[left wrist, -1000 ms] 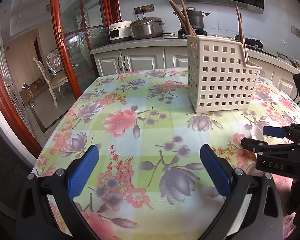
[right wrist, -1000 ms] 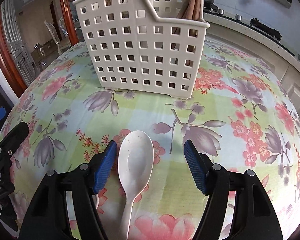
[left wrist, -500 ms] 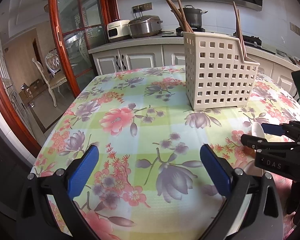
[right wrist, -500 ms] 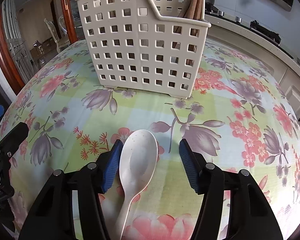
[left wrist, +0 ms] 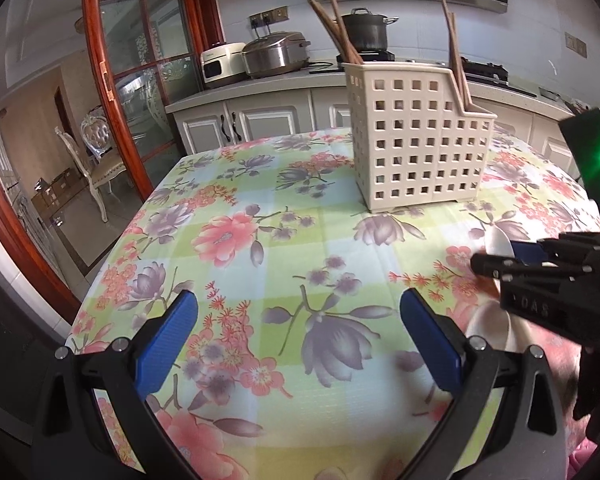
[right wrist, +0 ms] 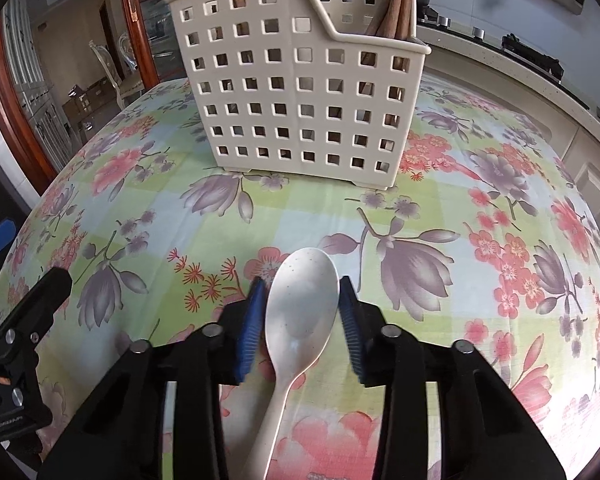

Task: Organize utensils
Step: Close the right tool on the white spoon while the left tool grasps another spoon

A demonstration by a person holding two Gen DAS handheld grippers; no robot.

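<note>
A white plastic spoon (right wrist: pixel 302 305) lies on the floral tablecloth (right wrist: pixel 440 216), bowl toward a cream perforated utensil basket (right wrist: pixel 300 92). My right gripper (right wrist: pixel 302 292) has closed on the spoon's bowl, both blue pads touching its sides. Brown wooden chopsticks (right wrist: pixel 396 4) stand in the basket. In the left wrist view the basket (left wrist: pixel 418 140) stands at the far middle, with chopsticks (left wrist: pixel 336 28) sticking up. My left gripper (left wrist: pixel 298 320) is open and empty above the near table. The right gripper (left wrist: pixel 540 272) shows at the right, the spoon tip (left wrist: pixel 496 240) peeking out.
A kitchen counter (left wrist: pixel 260 88) with rice cookers (left wrist: pixel 276 54) and a pot on a stove lies behind the table. A red-framed glass door (left wrist: pixel 112 92) and a chair are at the left. The table's left edge (left wrist: pixel 112 264) drops off to the floor.
My right gripper moved forward along the spoon and closed from wide open until its pads touch the spoon's bowl. The left gripper stayed open and drew back slightly.
</note>
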